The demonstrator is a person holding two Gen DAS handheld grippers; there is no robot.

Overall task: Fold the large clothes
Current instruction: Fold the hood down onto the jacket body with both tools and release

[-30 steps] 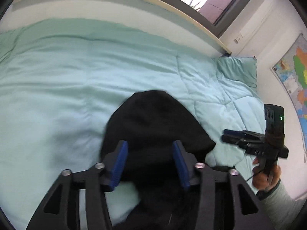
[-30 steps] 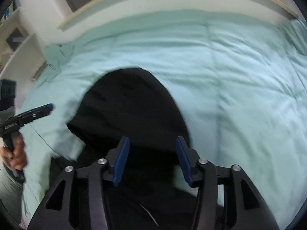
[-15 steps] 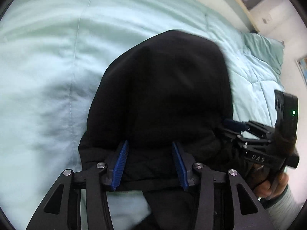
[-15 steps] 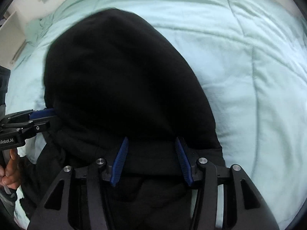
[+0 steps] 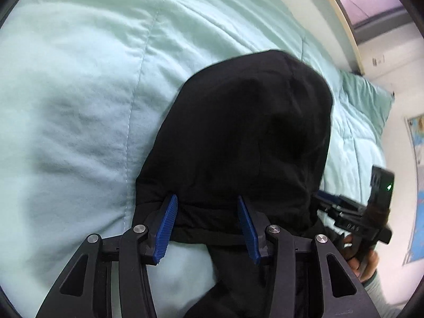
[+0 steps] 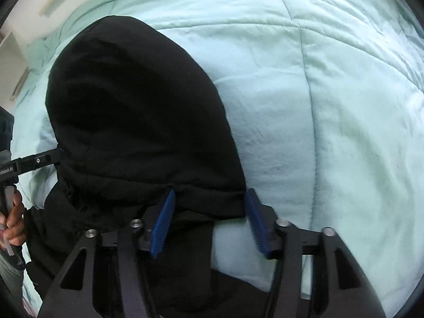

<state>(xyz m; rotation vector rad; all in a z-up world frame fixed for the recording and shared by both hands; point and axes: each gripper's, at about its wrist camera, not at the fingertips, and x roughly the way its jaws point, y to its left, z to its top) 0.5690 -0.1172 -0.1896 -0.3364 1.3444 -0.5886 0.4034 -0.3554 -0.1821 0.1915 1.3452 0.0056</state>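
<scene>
**Hoodie down on bed, both grippers at the collar seam**

Black hoodie (image 5: 238, 137) lies on the mint quilt (image 5: 79, 92), hood spread flat and pointing toward the headboard side. Rest of the garment bunches under the grippers at the near edge.

Left gripper (image 5: 208, 228): blue pads stand apart, hood base between them. Cloth spans the gap, but I can't tell whether the pads press on it or just straddle it. In the right wrist view its fingertips reach the hood's left edge (image 6: 39, 159).

Right gripper (image 6: 209, 217): jaws have just been opening; pads spread, hood seam between them. Left pad sits against fabric, right pad is at the cloth's outer corner with quilt (image 6: 331, 132) behind it. Looks like a release, no visible pinch.

Person's right hand (image 5: 363, 262) grips the handle at the hood's right side. Pillow (image 5: 368, 100) at the far right corner, map (image 5: 418, 185) on the wall.
</scene>
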